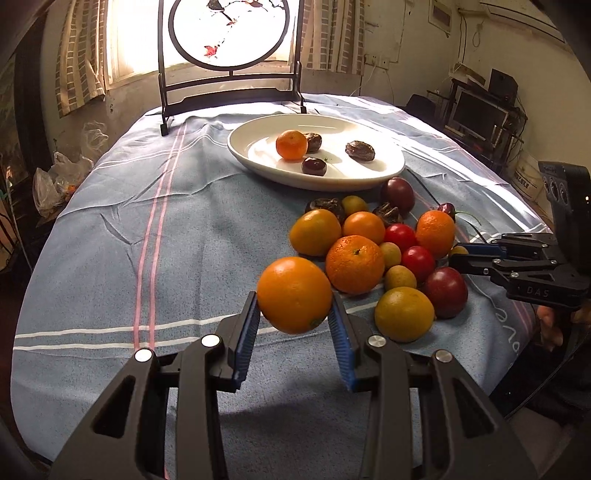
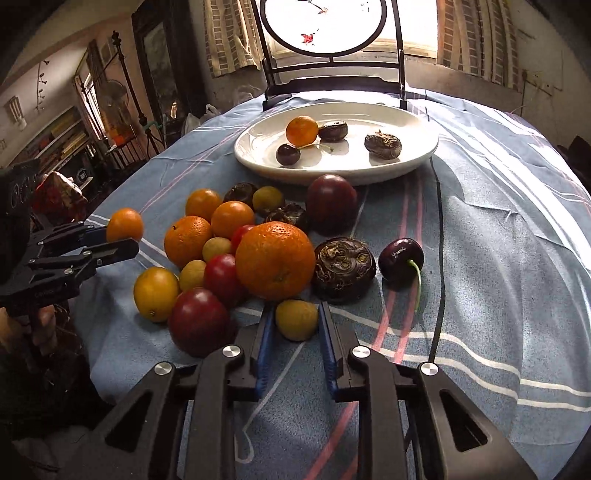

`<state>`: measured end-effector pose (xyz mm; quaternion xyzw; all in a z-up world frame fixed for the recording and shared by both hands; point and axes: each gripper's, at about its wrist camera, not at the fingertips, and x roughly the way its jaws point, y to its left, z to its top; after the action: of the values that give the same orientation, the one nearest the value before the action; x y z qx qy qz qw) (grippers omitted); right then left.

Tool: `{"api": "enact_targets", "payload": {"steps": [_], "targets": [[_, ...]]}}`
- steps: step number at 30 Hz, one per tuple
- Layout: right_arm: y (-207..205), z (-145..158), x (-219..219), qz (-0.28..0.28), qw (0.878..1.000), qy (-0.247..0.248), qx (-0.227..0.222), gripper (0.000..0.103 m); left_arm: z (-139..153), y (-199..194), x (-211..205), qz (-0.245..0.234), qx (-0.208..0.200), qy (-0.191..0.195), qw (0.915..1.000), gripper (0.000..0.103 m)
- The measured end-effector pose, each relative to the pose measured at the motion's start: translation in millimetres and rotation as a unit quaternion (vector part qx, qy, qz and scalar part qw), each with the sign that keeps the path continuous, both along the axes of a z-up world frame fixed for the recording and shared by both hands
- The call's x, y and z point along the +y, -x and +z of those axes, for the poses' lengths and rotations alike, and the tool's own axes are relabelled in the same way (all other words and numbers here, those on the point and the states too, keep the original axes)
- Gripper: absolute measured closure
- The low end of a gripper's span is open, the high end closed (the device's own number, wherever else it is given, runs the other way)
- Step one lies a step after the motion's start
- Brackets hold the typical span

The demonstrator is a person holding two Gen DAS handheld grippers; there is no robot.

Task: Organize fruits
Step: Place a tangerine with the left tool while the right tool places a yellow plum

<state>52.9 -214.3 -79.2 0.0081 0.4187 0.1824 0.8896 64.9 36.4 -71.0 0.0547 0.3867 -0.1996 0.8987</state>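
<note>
Two claws grip fruit: left claw (image 1: 294, 306) an orange (image 1: 294, 294), right claw (image 2: 296, 319) a longan (image 2: 296, 319).

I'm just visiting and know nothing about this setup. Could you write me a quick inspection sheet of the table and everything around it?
Surface: blue striped tablecloth, wrinkled.
Job's things: white plate holding one orange fruit and three dark fruits; mixed fruit pile on the cloth in front of it.
Clutter: framed round screen standing behind the plate.
Grippers: left gripper clamps an orange; right gripper flanks a small yellow fruit, contact unclear.
Cables: thin dark cable running across the cloth.
Surroundings: curtained window, shelves, a monitor.
</note>
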Motion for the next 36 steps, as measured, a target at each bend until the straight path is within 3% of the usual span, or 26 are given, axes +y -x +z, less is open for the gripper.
{"api": "enact_targets", "payload": {"steps": [8, 14, 23, 27, 33, 35, 36], "targets": [[25, 20, -32, -0.011, 0.998, -0.050, -0.034, 0.079, 10, 12, 6, 0.005, -0.015, 0.016, 0.9998, 0.066], [15, 41, -45, -0.016, 0.996, -0.067, -0.051, 0.079, 25, 5, -1, -0.001, -0.026, 0.017, 0.9995, 0.066], [-70, 77, -44, -0.018, 0.996, -0.080, -0.045, 0.079, 51, -68, -38, -0.024, -0.016, 0.018, 0.9994, 0.066], [-119, 78, -27, -0.009, 0.997, -0.066, -0.033, 0.079, 41, -118, -54, -0.015, 0.009, 0.009, 0.9998, 0.066], [-181, 55, 0, -0.013, 0.999, -0.048, -0.005, 0.079, 14, -175, -72, 0.001, 0.044, -0.022, 0.9988, 0.066], [-193, 50, 6, -0.012, 0.999, -0.052, 0.003, 0.077, 7, -186, -73, 0.007, 0.062, -0.025, 0.9977, 0.065], [-194, 50, 7, -0.016, 0.999, -0.050, 0.000, 0.065, 7, -188, -72, 0.008, 0.063, -0.027, 0.9976, 0.064]]}}
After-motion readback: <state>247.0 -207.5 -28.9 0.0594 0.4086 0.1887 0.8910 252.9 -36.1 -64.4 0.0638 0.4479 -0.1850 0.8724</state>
